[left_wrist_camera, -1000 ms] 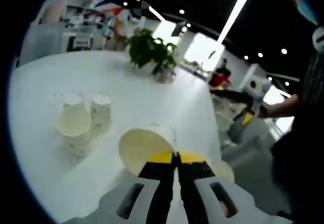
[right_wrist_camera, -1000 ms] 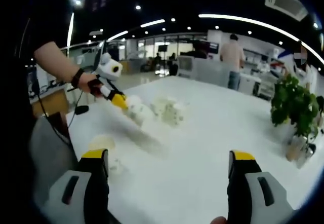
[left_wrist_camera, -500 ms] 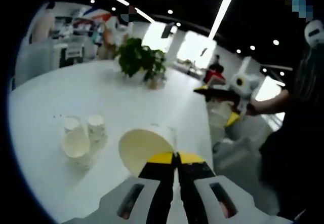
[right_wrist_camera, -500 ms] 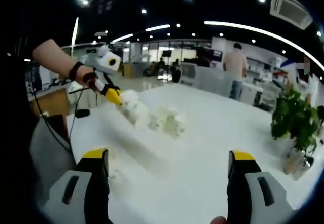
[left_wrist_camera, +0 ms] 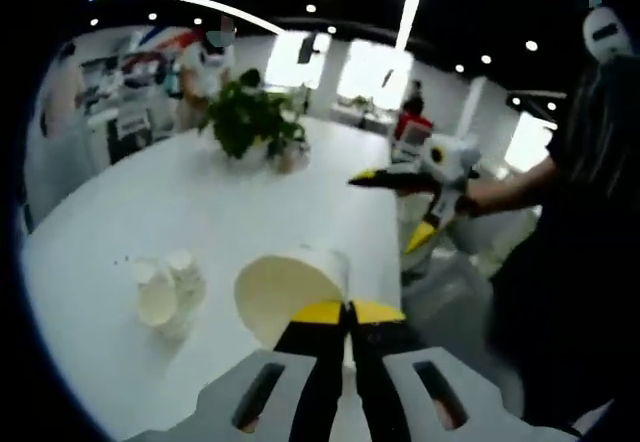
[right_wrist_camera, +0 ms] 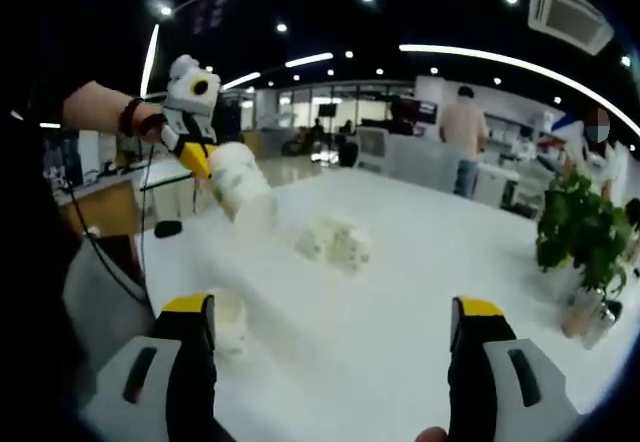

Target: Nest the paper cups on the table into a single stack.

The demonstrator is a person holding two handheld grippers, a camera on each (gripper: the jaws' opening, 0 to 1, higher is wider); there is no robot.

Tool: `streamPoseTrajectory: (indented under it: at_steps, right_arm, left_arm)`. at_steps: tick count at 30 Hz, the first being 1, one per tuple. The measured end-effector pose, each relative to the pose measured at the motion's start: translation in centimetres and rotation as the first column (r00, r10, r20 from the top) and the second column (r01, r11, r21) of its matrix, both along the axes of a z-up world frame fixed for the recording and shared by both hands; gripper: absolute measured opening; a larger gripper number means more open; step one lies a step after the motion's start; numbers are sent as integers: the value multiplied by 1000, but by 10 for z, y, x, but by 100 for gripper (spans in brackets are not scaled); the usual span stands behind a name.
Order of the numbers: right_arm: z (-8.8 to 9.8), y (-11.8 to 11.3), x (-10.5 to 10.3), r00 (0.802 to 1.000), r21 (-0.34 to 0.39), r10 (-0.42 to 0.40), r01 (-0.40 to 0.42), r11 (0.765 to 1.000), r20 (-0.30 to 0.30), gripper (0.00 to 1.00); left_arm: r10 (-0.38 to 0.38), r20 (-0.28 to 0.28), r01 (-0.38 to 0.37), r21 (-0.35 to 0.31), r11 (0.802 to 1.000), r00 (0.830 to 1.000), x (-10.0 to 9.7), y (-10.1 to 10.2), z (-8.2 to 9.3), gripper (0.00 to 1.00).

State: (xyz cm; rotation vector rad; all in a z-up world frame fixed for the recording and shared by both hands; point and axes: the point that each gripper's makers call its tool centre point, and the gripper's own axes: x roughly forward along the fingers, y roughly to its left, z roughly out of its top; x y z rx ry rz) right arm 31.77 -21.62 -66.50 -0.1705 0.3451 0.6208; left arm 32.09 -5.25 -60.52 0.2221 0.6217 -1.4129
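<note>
Held cup is lifted above the table; the cluster of cups waits below it, toward the far left.

Left gripper view: the left gripper (left_wrist_camera: 348,312) is clenched on the rim of a paper cup (left_wrist_camera: 285,292), mouth facing the camera. The cup cluster (left_wrist_camera: 165,284) stands beyond and to the left, near the table (left_wrist_camera: 250,202) edge, nothing between. A potted plant (left_wrist_camera: 250,122) is at the far edge.

Right gripper view: the right gripper (right_wrist_camera: 330,327) is released, jaws wide apart and holding nothing. The held cup hangs tilted above the near-left edge, the cluster sits mid-table, and a single cup (right_wrist_camera: 228,318) stands just beside the left jaw, nearer to this gripper.
</note>
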Motion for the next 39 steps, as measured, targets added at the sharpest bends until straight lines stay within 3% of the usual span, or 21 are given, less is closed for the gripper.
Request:
streamPoseTrajectory:
  at_steps: [8,12,17,20,24,25,28,32,34,39]
  right_arm:
    - [1,7,0,1000,8,11,-11,1000,4,96]
    - [2,12,0,1000,13,22,-22,1000,6,96]
    - [3,15,0,999,15,34,-35,999,12,96]
    - [4,16,1,999,17,35,-35,999,13,96]
    - [4,14,2,1000,12,27,-28,1000,14,96]
    - [5,12,2,1000,15,17,-17,1000,14,96]
    - [7,10,3,1000,33,3,-4,999,12,96]
    - [11,8,5,1000,30,-2,2,1000,20,96]
    - [11,8,5,1000,31,-6,5,1000,21,96]
    - [10,4,7,1000,42,-24,24,999,12,95]
  left_arm:
    - [-97,89,93,45,995,991,-35,-13,44,0]
    - [-119,131,104,116,988,984,-35,-9,57,0]
    - [-127,154,106,135,985,980,-33,-11,87,0]
    - [-161,167,139,137,981,973,-41,-18,102,0]
    - [-196,180,151,235,960,964,-41,-10,79,0]
    - [-200,160,153,267,951,967,-42,-6,71,0]
    - [-206,156,159,268,950,966,-40,-5,62,0]
    - [-271,203,193,336,922,941,-39,-2,50,0]
    - [-275,176,201,347,916,945,-42,-4,42,0]
    - [-331,176,250,368,896,927,-47,-10,24,0]
